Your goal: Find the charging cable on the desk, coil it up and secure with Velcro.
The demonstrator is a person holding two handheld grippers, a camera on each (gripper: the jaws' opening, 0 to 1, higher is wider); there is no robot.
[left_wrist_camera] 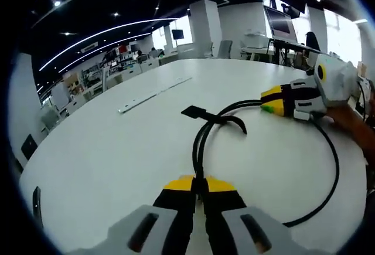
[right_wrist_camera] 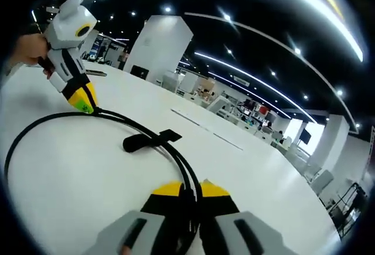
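Looking across the big white desk [left_wrist_camera: 105,149], we've got wide bare surface stretching away to its curved far edge, with an office of workstations beyond it. Only a long thin strip [left_wrist_camera: 155,94] lies out there, well apart from the action, so we have plenty of room to swing.

Now the black charging cable [left_wrist_camera: 334,173]: it sweeps in a broad loop over the tabletop, and two strands of it run side by side straight into our left gripper [left_wrist_camera: 199,186], whose yellow-tipped jaws sit pinched narrow on them. In the right gripper view the right gripper [right_wrist_camera: 190,191] likewise has two strands pressed between its nearly closed jaws. We also see the right gripper across the desk in the left gripper view, yellow tips at the cable where the loop comes back, a hand [left_wrist_camera: 351,123] behind it.

Midway along the doubled strands, the flat black Velcro strap [left_wrist_camera: 193,112] lies across the cable, one tab sticking out flat on the desk, the other end curling over. In the right gripper view it sits just ahead of the jaws.
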